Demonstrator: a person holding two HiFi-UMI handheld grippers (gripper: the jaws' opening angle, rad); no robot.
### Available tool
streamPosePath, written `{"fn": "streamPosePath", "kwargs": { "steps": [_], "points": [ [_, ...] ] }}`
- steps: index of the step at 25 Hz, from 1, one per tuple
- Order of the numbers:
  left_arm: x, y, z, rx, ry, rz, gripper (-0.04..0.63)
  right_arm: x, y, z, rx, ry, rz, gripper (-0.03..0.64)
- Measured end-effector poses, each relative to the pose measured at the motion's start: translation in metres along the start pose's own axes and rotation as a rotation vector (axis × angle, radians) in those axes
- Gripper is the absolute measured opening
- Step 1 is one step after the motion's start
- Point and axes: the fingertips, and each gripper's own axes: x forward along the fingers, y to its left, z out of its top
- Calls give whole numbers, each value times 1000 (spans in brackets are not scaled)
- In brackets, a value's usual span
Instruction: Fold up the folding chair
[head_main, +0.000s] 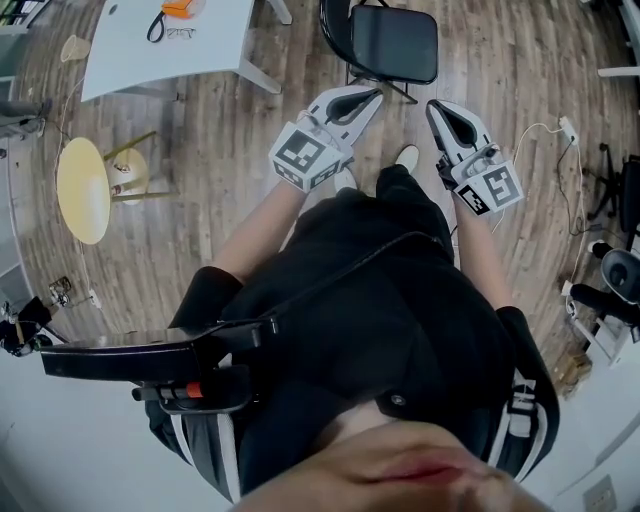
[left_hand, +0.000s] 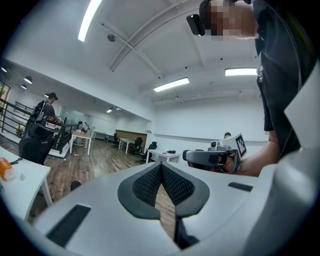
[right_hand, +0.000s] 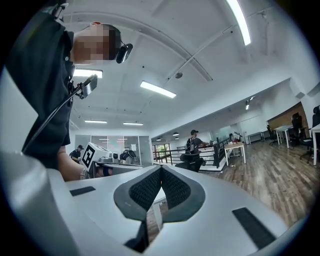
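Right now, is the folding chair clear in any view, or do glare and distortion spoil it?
Head view: even light, no glare; the folding chair is sharp but bowed by fisheye at the top edge; the bottom is blurred. Left gripper view: strip lights blow out, corners dark, the shut left claw fills the foreground. Right gripper view: same, with the right claw.

Black folding chair (head_main: 392, 42) — unfolded, upright on the wooden floor — padded seat facing up.

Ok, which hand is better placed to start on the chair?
Left, marginally. The left gripper points at the front edge of the folding chair, tip almost there; the right gripper sits just off its corner. Both are shut and empty.
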Motion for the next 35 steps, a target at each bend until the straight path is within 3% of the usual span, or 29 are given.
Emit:
{"fn": "streamPosePath", "kwargs": {
  "steps": [6,14,26,35],
  "points": [
    [32,17,3,3,4,26,5,10,-41,0,-2,0,19,8],
    [112,33,6,19,31,81,5,9,-120,0,-73,16,68,8],
    [201,57,-4,0,94,147,5,22,-211,-9,-8,5,164,8],
    [193,114,-16,-29,107,138,5,75,-216,-32,27,48,148,8]
  ]
}}
